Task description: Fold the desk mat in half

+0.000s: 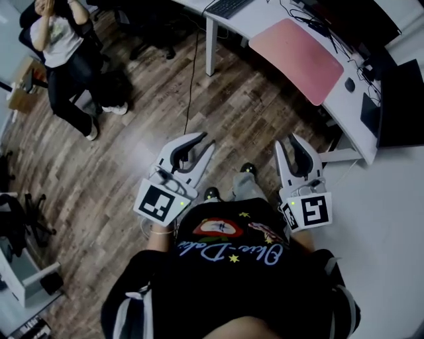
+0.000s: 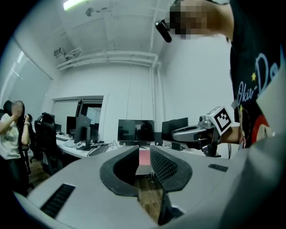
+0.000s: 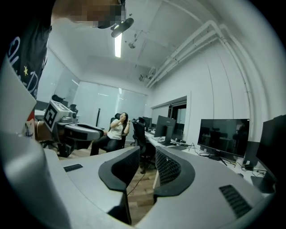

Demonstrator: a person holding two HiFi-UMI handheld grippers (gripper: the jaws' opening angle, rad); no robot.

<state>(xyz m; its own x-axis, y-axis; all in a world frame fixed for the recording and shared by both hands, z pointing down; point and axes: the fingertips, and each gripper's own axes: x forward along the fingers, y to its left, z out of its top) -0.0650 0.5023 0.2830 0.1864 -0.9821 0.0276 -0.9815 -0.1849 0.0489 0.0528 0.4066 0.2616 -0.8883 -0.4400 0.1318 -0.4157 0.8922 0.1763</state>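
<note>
The pink desk mat (image 1: 295, 58) lies flat on the white desk (image 1: 344, 109) at the upper right of the head view, well beyond both grippers. A strip of the mat (image 2: 144, 157) shows through the narrow gap of my left gripper (image 2: 144, 150). That left gripper (image 1: 204, 141) is held over the wood floor in front of the person's body, its jaws slightly apart and empty. My right gripper (image 1: 287, 140) hovers beside it, nearer the desk. In its own view the right gripper (image 3: 147, 151) stands open with nothing between the jaws.
A keyboard (image 1: 227, 6), a mouse (image 1: 350, 85), cables and a dark monitor (image 1: 404, 102) sit on the desk around the mat. A seated person (image 1: 66, 53) is at the far left. A cable (image 1: 192, 73) trails across the floor by the desk leg (image 1: 210, 46).
</note>
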